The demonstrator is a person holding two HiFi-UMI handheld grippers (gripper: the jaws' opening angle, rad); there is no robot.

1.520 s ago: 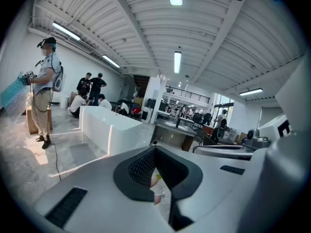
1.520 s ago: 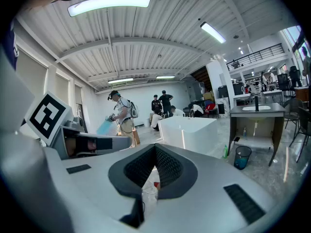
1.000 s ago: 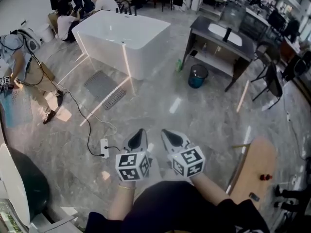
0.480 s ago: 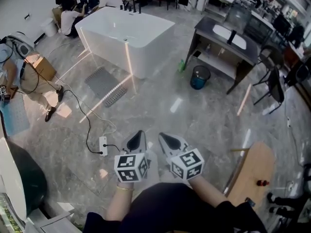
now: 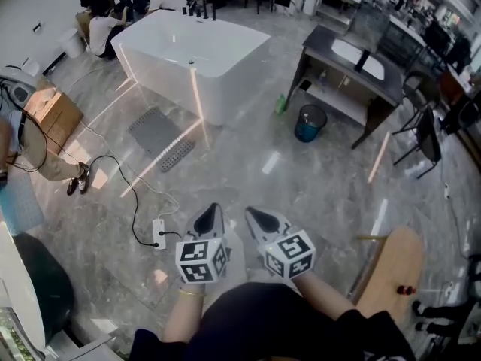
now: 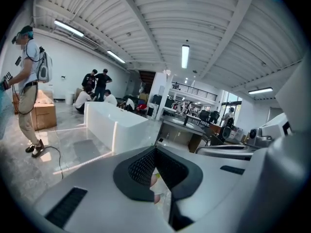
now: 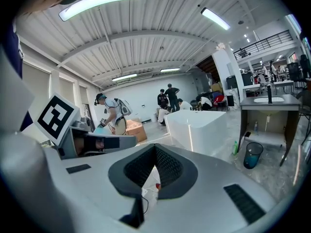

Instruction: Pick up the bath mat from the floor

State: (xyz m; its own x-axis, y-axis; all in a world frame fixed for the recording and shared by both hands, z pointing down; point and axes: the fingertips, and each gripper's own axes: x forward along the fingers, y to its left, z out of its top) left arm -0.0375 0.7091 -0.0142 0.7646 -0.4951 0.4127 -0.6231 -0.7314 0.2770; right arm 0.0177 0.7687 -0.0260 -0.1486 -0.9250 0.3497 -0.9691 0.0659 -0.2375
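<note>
Bath mat [image 5: 156, 130]: grey, flat on the floor [image 5: 301, 186] just beside the tub [image 5: 197, 59], at its near side. It is untouched and well ahead of both claws. A lighter slotted piece [image 5: 178, 153] lies against its near corner; I cannot tell whether it belongs to the mat.

Left claw [image 5: 213, 210]: jaws together, nothing between them. Right claw [image 5: 255, 215]: the same, tips closed and empty. The two are held side by side low in the head view, pointing towards the tub.

Changes over the last second:
- The bystander [image 5: 34, 153] who stood at the left has moved off towards the edge of view, and a cardboard box [image 5: 51, 115] now shows there.
- Mat, tub and bin [image 5: 309, 122] sit much where they did.
- The claws keep the same pose, shut as before.

My reading is that this is still the approach and no reach has begun. The way to the mat looks open. A cable [image 5: 124, 173] and power strip [image 5: 158, 234] lie on the floor between the claws and the mat, and could snag a foot. The jaws must open before either claw can take an edge of the mat.
</note>
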